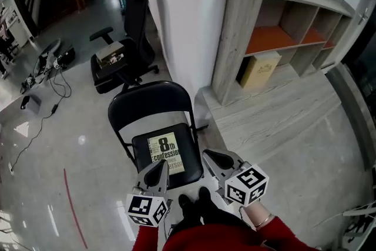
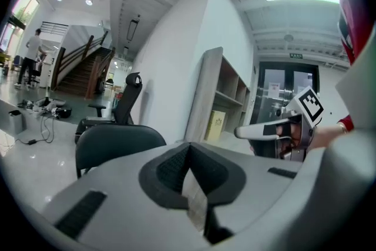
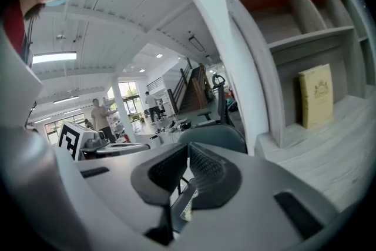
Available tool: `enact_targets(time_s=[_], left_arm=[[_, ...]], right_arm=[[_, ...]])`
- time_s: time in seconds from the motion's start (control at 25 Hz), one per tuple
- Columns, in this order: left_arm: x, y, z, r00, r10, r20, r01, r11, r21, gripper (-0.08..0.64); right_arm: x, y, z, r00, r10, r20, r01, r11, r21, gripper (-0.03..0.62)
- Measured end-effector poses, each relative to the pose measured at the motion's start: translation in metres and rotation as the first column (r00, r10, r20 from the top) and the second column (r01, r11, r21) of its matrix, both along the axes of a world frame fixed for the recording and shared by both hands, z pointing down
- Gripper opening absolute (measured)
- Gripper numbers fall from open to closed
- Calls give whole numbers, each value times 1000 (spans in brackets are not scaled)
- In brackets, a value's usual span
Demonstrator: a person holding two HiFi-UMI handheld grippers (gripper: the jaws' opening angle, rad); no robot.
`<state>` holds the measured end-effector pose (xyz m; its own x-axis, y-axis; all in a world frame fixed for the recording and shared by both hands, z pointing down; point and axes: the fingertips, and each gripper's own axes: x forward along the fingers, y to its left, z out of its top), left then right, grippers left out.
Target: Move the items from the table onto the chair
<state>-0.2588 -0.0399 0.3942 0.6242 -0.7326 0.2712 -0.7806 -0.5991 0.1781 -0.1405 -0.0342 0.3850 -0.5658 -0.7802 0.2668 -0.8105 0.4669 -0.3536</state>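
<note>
The yellow book (image 1: 259, 69) stands upright at the counter's (image 1: 276, 117) back edge under the shelves, ahead and rightward. The right hand-held gripper (image 1: 211, 156), clenched and empty like the left hand-held gripper (image 1: 160, 167), is nearer. Another book (image 1: 165, 153) lies on the chair (image 1: 147, 97).

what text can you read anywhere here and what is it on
"8th confession": cover of the black-and-cream book on the black chair; the lines beneath are blurred.
Tan box in the grey wooden shelf: an emblem, print too small to read.
Small green overhead sign: too small to read.
</note>
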Motion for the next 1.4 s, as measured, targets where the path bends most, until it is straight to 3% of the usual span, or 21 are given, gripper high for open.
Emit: enact_targets(time_s=[0.16, 0.32, 0.48, 0.64, 0.92, 1.2, 1.4], left_arm=[[52, -11, -10, 995, 103, -4, -103, 994, 33, 9], [120, -5, -20, 978, 208, 12, -209, 975, 72, 9], [190, 6, -22, 967, 252, 18, -253, 961, 115, 9], [265, 9, -21, 976, 212, 47, -217, 967, 136, 9], [364, -9, -25, 995, 98, 23, -100, 991, 89, 11], [388, -79, -15, 998, -14, 62, 9, 997, 78, 41], [401, -141, -1, 996, -63, 58, 59, 996, 69, 151]], right_arm=[[67, 1, -6, 989, 149, -13, -149, 989, 15, 21], [145, 19, -4, 958, 284, -25, -284, 958, 32, 21], [219, 37, 1, 938, 347, -11, -346, 936, 66, 21], [296, 45, -7, 941, 336, -35, -330, 937, 118, 21], [382, 20, -16, 972, 198, -124, -179, 972, 150, 21], [403, -47, -1, 975, 133, -179, -102, 979, 174, 23], [424, -110, 14, 975, 88, -203, -53, 984, 172, 23]])
